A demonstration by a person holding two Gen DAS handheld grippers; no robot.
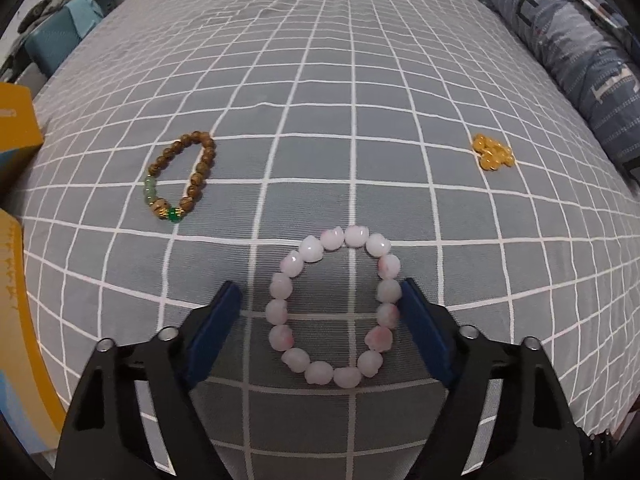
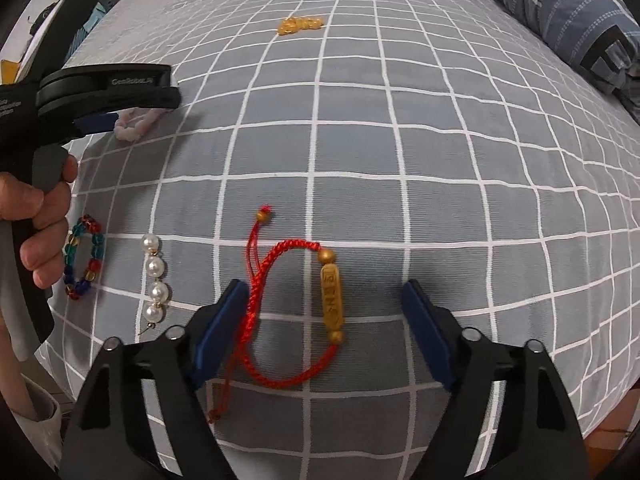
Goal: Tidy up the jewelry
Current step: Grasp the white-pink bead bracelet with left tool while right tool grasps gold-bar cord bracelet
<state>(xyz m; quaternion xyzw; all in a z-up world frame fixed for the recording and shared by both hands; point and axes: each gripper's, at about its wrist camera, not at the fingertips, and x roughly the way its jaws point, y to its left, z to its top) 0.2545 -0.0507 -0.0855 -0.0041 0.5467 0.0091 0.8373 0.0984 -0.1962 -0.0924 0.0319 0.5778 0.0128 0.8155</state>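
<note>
A pink bead bracelet (image 1: 334,308) lies flat on the grey checked bedsheet (image 1: 320,80). My left gripper (image 1: 320,286) points down over it, open, with the ring between its blue pads; the right pad sits at the beads' edge and the left pad stands apart. A red cord bracelet (image 2: 280,316) with a gold tube charm (image 2: 332,300) lies between the pads of my right gripper (image 2: 324,286), which is open. Its left pad is at the cord; its right pad is well clear. In the right wrist view, the left gripper (image 2: 168,92) hovers over the pink bracelet (image 2: 136,124), held by a hand (image 2: 40,216).
A brown wooden bracelet (image 1: 180,178) with green beads lies to the left. A yellow bead cluster (image 1: 492,152) (image 2: 300,26) lies farther off. A coloured glass bracelet (image 2: 84,258) and a pearl string (image 2: 154,280) lie at left. A folded blue quilt (image 1: 560,40) borders the right; a yellow box (image 1: 16,128) sits at left.
</note>
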